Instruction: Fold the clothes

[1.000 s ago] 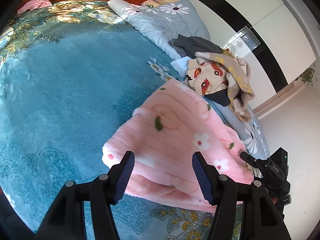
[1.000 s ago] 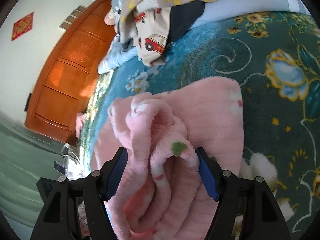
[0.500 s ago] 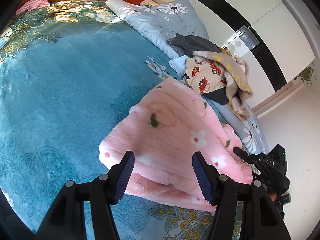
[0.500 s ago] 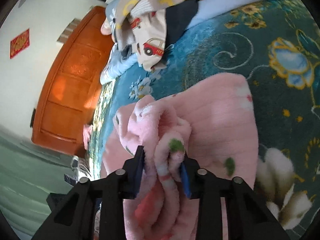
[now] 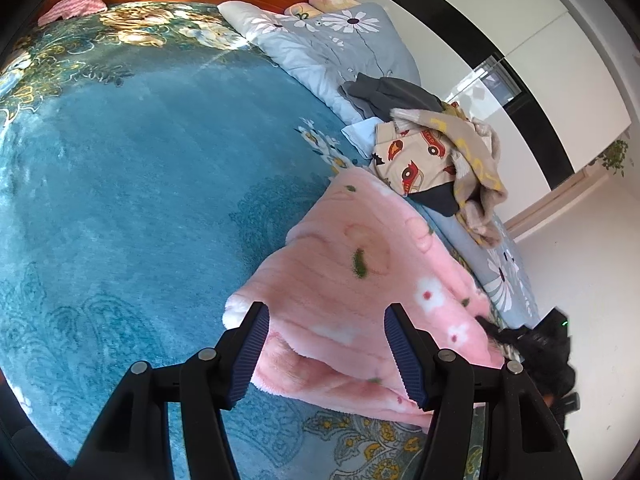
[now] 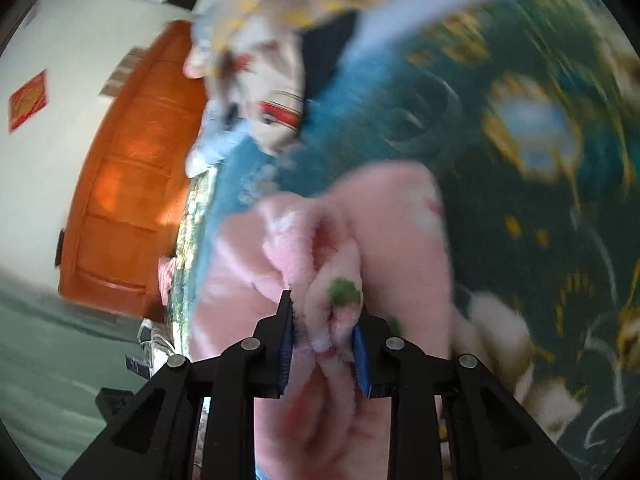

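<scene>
R gripper point(image 6: 324, 340) jaws clenched on bunched edge of pink fleece garment point(image 5: 372, 288), prob to lift it for next fold; garment lies part-folded on blue bedspread point(image 5: 140, 184); L gripper point(image 5: 326, 354) jaws released, straddling near edge w/o pinching, ready to grab.

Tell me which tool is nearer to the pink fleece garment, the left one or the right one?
Right. The right tool is shut on a bunched fold of the pink fleece garment. The left tool is open, its fingers to either side of the garment's near edge, gripping nothing.
</scene>
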A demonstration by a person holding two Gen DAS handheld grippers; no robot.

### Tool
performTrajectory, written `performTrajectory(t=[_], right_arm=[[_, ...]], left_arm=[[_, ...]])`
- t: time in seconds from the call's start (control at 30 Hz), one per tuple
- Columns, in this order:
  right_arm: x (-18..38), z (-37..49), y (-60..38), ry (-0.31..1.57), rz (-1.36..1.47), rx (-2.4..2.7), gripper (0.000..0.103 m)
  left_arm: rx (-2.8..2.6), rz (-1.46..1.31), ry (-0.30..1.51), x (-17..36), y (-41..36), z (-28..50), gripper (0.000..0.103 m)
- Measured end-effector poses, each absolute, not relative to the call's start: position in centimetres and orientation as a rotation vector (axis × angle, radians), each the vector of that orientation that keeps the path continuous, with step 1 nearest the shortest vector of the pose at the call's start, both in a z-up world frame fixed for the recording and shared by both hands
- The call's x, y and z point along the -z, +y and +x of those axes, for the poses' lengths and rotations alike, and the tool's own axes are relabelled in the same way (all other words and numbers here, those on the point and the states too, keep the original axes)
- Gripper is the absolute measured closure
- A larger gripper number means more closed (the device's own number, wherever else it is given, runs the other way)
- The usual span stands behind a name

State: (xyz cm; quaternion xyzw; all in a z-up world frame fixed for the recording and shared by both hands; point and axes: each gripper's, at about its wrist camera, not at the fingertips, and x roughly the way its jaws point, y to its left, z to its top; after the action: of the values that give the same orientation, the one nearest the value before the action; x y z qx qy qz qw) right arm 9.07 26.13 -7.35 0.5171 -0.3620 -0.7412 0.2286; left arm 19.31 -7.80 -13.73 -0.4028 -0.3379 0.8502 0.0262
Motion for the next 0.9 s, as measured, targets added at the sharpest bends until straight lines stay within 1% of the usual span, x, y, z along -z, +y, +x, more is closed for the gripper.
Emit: performTrajectory(t=[0.07,0.17,0.27,0.33,0.5,0.57,0.67,0.77,0.8,0.83,0.87,0.9], right_arm=[[7.4,9.1,26.6,-1.001,1.425,2.055,0.076],[6.4,8.8,25.9,-0.891,1.439,2.093,0.076],[5.9,8.7,25.5,-0.827,1.455,2.100,0.072],[5.3,8.9,25.7,-0.784,1.462,2.109,0.069],[1.7,8.0,25.2,-0.610,1.369,2.247,0.067],[0.8,7.2,23.4,-0.557,1.340,2.225,0.066],[0.2,5.7,19.7,-0.460,1.320,2.161,0.057],[0.5,4.6,17.0,-0.361,1.333,2.129,0.057],[0.9,4.3,16.7,-0.343,1.344,2.119,0.057],[1.4,4.0,16.7,-0.325,1.363,2.132,0.057],[2.0,3.6,17.1,-0.305,1.388,2.158,0.057],[2.8,3.4,17.7,-0.316,1.414,2.165,0.057]], left_arm=[[-2.633,-1.253,-1.050,13.8,-8.1,19.3,0.039],[-2.657,-1.281,-1.041,14.1,-8.5,18.9,0.039],[-2.672,-1.338,-1.036,14.7,-8.9,18.8,0.039],[-2.674,-1.322,-1.048,14.9,-9.4,19.2,0.039],[-2.681,-1.298,-1.073,14.7,-10.6,18.8,0.039],[-2.669,-1.287,-1.062,14.4,-10.5,17.9,0.039],[-2.652,-1.302,-1.003,14.1,-9.9,16.0,0.039],[-2.649,-1.319,-0.975,14.5,-9.7,15.2,0.041],[-2.638,-1.335,-0.986,15.0,-9.8,15.3,0.049],[-2.622,-1.350,-0.999,15.4,-9.8,15.4,0.064],[-2.612,-1.360,-1.013,15.9,-9.9,15.6,0.069],[-2.608,-1.365,-1.030,16.4,-9.9,16.0,0.070]])
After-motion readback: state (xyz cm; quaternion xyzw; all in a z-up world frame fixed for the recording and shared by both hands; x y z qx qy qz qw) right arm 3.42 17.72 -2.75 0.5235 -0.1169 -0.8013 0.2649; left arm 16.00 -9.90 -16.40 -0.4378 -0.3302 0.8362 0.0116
